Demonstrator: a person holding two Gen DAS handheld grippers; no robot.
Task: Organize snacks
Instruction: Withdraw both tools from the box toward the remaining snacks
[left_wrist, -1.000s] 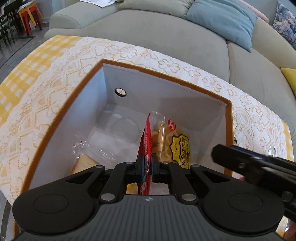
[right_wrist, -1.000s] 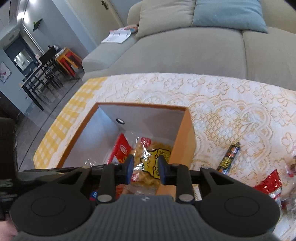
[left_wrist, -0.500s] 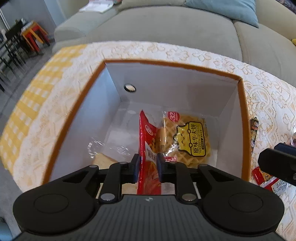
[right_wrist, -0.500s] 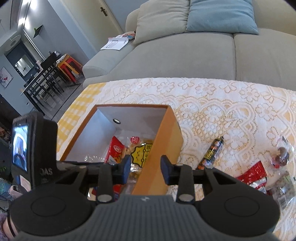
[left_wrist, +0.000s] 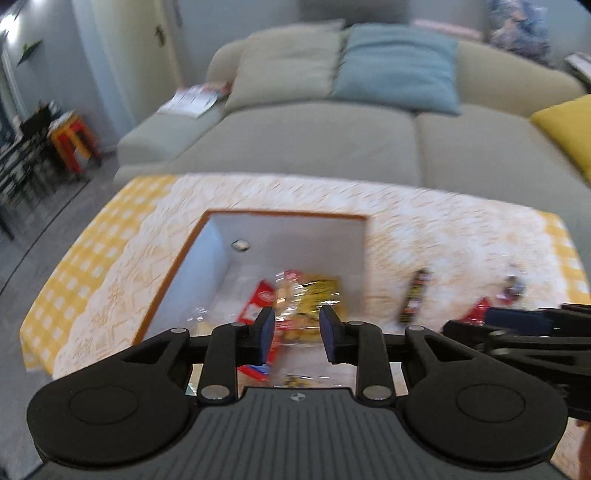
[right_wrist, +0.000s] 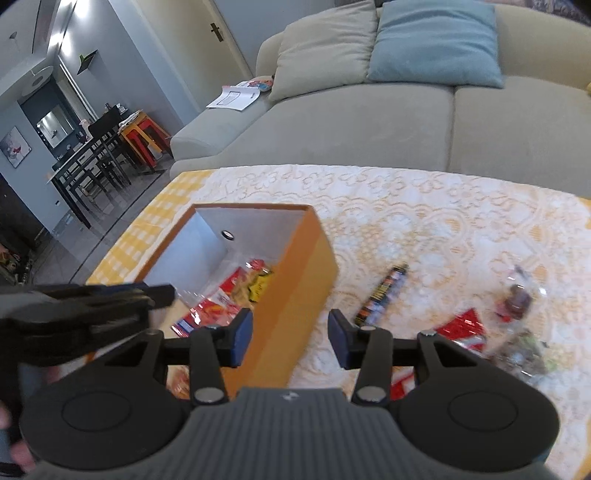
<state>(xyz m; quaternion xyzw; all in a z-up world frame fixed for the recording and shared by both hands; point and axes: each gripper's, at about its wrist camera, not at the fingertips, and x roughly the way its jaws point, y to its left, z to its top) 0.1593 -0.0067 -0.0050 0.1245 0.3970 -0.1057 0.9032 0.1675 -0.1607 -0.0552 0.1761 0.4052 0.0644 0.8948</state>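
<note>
An orange box (left_wrist: 177, 266) (right_wrist: 295, 295) with a grey inside stands on the lace tablecloth. In it lie a red snack packet (left_wrist: 258, 299) (right_wrist: 214, 306) and a yellow waffle packet (left_wrist: 317, 295) (right_wrist: 258, 284). My left gripper (left_wrist: 297, 332) is open and empty above the box's near side. My right gripper (right_wrist: 291, 338) is open and empty over the box's right wall. On the cloth right of the box lie a dark stick snack (right_wrist: 382, 291) (left_wrist: 415, 295), a red packet (right_wrist: 461, 328) and clear-wrapped snacks (right_wrist: 517, 299).
A grey sofa (right_wrist: 369, 122) with cushions runs behind the table. Black dining chairs and a red stool (right_wrist: 144, 136) stand at far left. The left gripper's body (right_wrist: 74, 310) shows at the left of the right wrist view.
My left gripper has opened, let go of the red packet into the box, and pulled up and back. My right gripper has opened wider and shifted right over the box's wall.
</note>
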